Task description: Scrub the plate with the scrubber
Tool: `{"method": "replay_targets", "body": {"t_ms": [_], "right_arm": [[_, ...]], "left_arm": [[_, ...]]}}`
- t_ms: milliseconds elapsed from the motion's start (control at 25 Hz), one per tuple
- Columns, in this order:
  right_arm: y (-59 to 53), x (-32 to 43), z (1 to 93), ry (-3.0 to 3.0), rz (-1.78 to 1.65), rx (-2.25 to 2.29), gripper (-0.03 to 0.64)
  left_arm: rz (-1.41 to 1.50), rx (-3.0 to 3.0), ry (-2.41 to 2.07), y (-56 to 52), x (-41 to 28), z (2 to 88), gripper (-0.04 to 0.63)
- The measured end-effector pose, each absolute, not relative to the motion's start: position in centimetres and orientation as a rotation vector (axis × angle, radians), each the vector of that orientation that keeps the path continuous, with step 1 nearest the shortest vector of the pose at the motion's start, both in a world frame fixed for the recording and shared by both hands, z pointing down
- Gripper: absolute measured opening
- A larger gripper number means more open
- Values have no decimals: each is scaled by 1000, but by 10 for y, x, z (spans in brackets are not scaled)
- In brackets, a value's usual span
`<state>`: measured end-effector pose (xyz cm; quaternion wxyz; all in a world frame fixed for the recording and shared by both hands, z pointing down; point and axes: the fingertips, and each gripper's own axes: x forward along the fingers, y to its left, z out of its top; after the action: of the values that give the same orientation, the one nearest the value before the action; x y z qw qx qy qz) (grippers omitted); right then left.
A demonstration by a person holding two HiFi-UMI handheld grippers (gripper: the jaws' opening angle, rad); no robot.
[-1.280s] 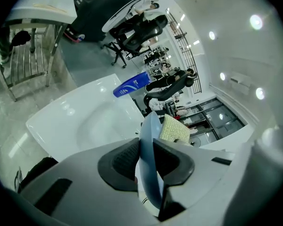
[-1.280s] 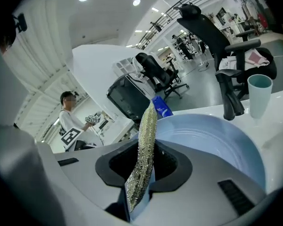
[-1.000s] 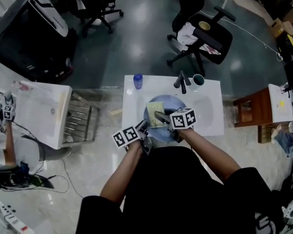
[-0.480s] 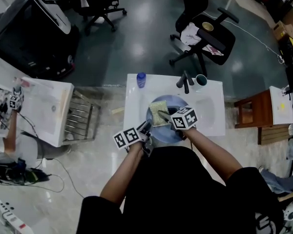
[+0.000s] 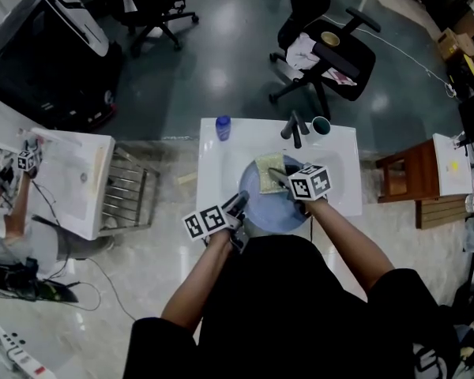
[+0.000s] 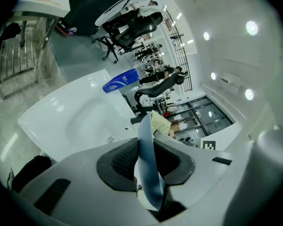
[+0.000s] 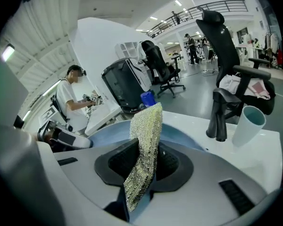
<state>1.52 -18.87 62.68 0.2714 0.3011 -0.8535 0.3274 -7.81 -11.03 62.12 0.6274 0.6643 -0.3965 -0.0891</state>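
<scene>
A white sink (image 5: 213, 172) stands in the middle of the head view, and a round blue plate (image 5: 272, 214) lies in its basin, just in front of the person. The left gripper (image 5: 238, 204) reaches in from the near left and has the plate's near-left rim between its jaws. In the left gripper view the thin blue edge runs upright between the two dark pads. The jaws have just been opening a little, yet as far as that close, warped view shows, the pads press on the rim from both sides. The right gripper (image 5: 281, 177) comes in over the plate from the near right, angled downward, its jaws closed on a yellow-green mesh scrubber (image 5: 265, 174). The right gripper view shows the scrubber pinched between the jaws and standing up out of them, with the blue plate right behind it. From above, the scrubber sits over the far part of the plate, close to its far rim. At the back of the sink a black faucet (image 5: 294, 131) stands between a blue bottle (image 5: 223, 128) near the far left corner and a pale cup (image 5: 321, 126) with a dark inside, just right of the faucet. Beyond the sink a black office chair (image 5: 325, 50) stands on the grey floor, and a metal rack (image 5: 130, 189) stands to the sink's left.
</scene>
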Motion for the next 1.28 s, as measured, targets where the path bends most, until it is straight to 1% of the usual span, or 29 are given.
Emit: {"method": "replay_targets", "body": {"t_ms": [240, 480, 880, 1000, 1120, 1280], "right_arm": [[-203, 59, 629, -2242, 853, 924, 78], [-212, 84, 634, -2155, 702, 975, 78], [-215, 100, 641, -2088, 550, 1000, 78], [-215, 93, 629, -2172, 638, 1013, 77], [-210, 73, 600, -2346, 867, 1007, 69], [-177, 28, 587, -2431, 1125, 841, 69]], "left_arm": [[-200, 1531, -892, -112, -76, 618, 81], [-207, 1509, -905, -116, -83, 620, 81], [-195, 1515, -910, -121, -92, 625, 84], [-165, 1533, -933, -122, -95, 630, 83], [-151, 1546, -947, -125, -96, 634, 78], [-148, 1553, -943, -128, -94, 636, 74]]}}
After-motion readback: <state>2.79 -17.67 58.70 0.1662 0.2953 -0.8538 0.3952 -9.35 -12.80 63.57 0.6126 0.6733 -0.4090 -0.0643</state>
